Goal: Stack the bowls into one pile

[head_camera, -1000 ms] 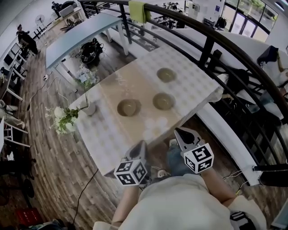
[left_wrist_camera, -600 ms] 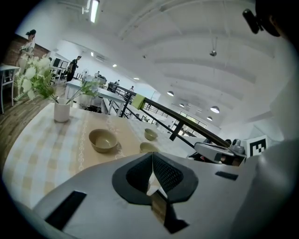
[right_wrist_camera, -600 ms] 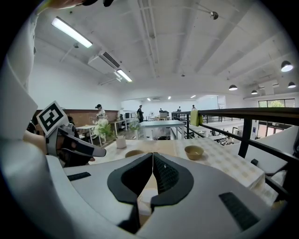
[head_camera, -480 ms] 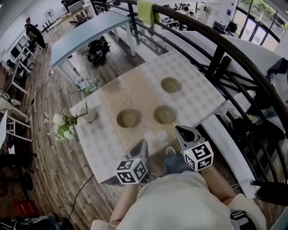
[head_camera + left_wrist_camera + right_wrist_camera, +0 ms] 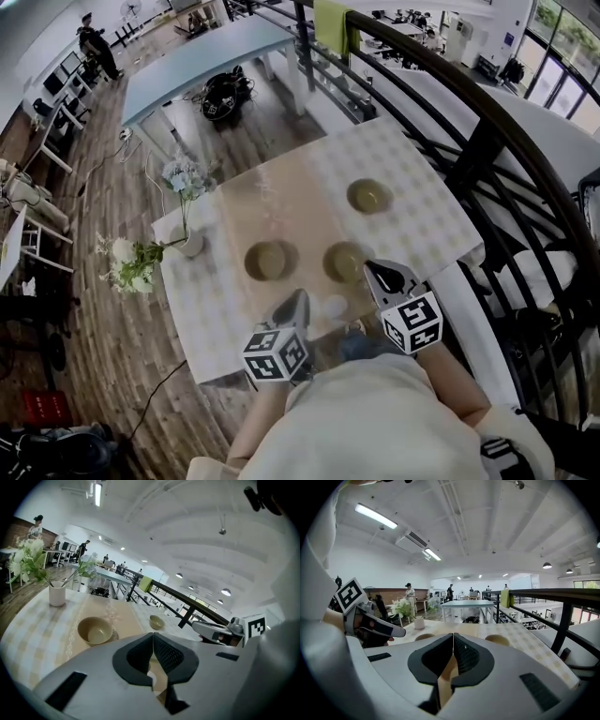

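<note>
Stacking: not begun; left bowl, mid bowl and far bowl sit apart on the desk.
Left tool: jaws together, empty, near the desk's edge.
Right tool: jaws together, empty, beside mid bowl.
Doing it well: I'd part the jaws first, then pinch one rim squarely.
Views: only the head view shows all three bowls; the left gripper view shows the vase upright.

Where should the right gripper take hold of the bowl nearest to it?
Probably the near rim, coming from above on the person's side: the bowl sits upright, open side up, so one jaw can go inside the wall and one outside. The right gripper is shut and must open first.
</note>
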